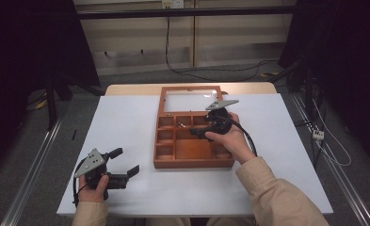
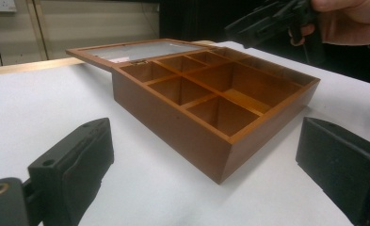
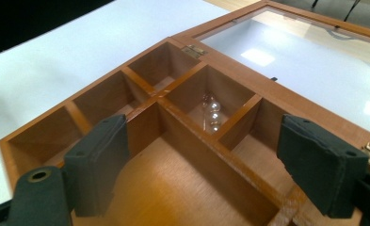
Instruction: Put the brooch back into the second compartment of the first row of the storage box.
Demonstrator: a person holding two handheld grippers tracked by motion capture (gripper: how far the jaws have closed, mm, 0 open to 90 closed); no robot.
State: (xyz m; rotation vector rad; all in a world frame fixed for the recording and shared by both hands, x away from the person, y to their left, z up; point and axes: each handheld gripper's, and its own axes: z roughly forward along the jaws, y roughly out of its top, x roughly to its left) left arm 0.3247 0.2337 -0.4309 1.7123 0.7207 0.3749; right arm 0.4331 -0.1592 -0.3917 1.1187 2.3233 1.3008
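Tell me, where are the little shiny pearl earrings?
The little shiny pearl earrings lie in a small compartment of the open brown wooden box, middle of the row nearest its hinged glass lid.

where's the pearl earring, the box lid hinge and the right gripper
pearl earring (image 3: 213, 116), right gripper view, on the middle pearl
box lid hinge (image 3: 194, 50), right gripper view, on its brass leaf
right gripper (image 1: 197, 133), high view, between its fingertips

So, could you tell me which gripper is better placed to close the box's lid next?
The right gripper: it hovers open over the wooden box, near the glass lid. The left gripper rests off to the side.
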